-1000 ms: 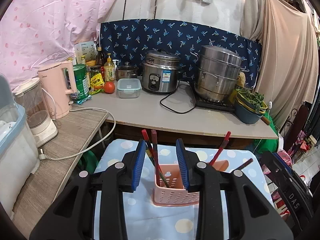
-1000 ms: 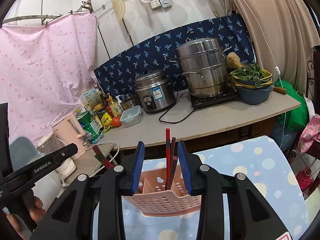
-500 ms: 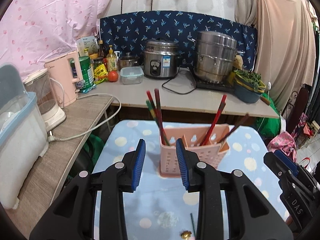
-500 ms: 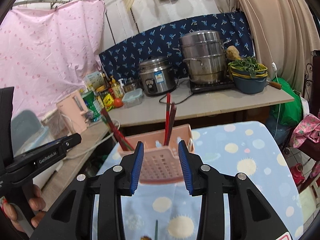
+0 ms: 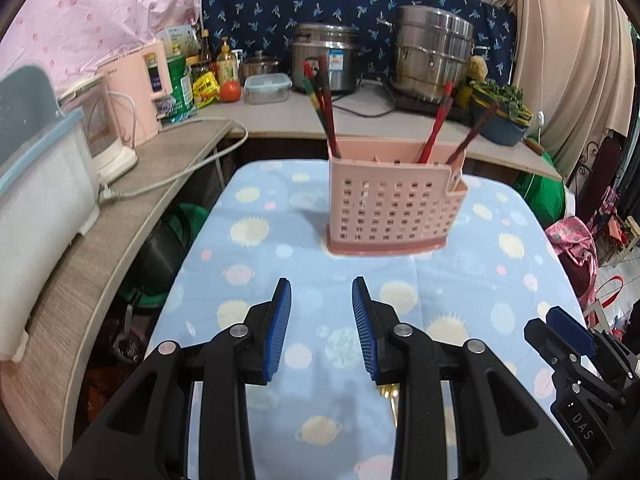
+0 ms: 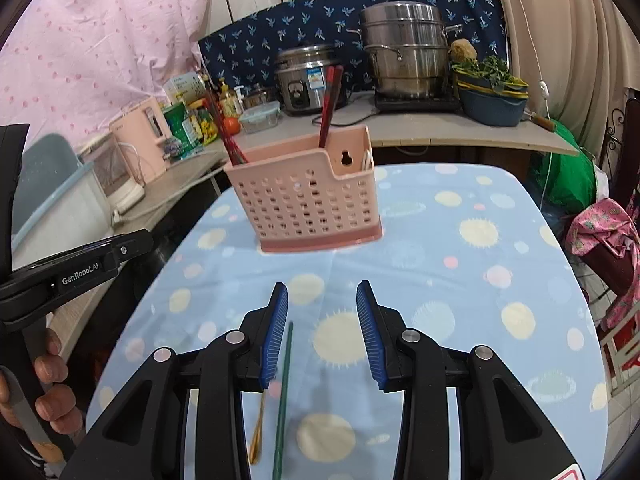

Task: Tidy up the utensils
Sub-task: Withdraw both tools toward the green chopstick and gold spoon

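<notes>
Utensils first: red and dark chopsticks (image 5: 434,126) stand leaning in a pink perforated plastic utensil caddy (image 5: 390,210), which sits upright toward the far end of the table covered in a light-blue cloth with pale planet spots (image 5: 260,236). Some chopsticks lean at the caddy's left end, others at its right.

Nearer the cameras, a thin green chopstick (image 6: 283,400) lies flat on the cloth, running lengthwise toward the caddy, and right beside it on the left lies a slim gold-coloured utensil (image 6: 257,432), partly hidden under the black frame. In the left wrist view only a gold glint (image 5: 387,394) shows beneath the right-hand finger.

Left tool (image 5: 321,330): blue ribbed pads spread apart, nothing between them, hovering over bare cloth well short of the caddy. Right tool (image 6: 322,334): pads likewise parted and gripping nothing; the green chopstick's far tip lies just inside its left pad (image 6: 276,336), on the cloth below it, whether touching I cannot tell.

At the left edge of the right wrist view, a person's hand (image 6: 52,392) grips the other tool's black handle. Behind the table, a steel rice cooker (image 5: 326,60) and a tall steel steamer pot (image 5: 434,50) stand on a grey counter.
</notes>
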Demonstrator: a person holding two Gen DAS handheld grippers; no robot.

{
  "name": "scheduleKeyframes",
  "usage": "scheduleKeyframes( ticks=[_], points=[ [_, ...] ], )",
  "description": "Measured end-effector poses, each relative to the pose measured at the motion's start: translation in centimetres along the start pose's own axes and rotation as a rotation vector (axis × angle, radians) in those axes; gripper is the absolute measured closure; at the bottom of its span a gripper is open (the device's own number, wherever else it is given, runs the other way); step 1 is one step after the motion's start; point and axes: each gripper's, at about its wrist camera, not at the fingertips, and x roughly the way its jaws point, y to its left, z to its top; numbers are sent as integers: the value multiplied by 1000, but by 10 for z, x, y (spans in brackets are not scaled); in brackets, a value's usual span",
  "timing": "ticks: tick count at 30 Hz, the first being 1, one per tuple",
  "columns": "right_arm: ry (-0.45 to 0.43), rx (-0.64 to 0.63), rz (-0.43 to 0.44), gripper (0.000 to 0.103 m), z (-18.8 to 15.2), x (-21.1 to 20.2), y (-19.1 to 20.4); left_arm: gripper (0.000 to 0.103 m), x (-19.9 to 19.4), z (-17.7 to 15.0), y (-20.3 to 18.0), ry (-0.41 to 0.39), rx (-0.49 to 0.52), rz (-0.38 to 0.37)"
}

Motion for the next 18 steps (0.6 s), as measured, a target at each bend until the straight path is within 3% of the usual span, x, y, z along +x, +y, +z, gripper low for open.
scheduleKeyframes(
  ticks=[12, 18],
  points=[
    [155, -22, 15, 67, -87, 3, 10, 73, 11, -71, 4, 131, 16, 12],
    [203, -22, 28, 67, -115, 1, 15, 72, 13, -101, 5, 186, 24, 19]
  ],
)
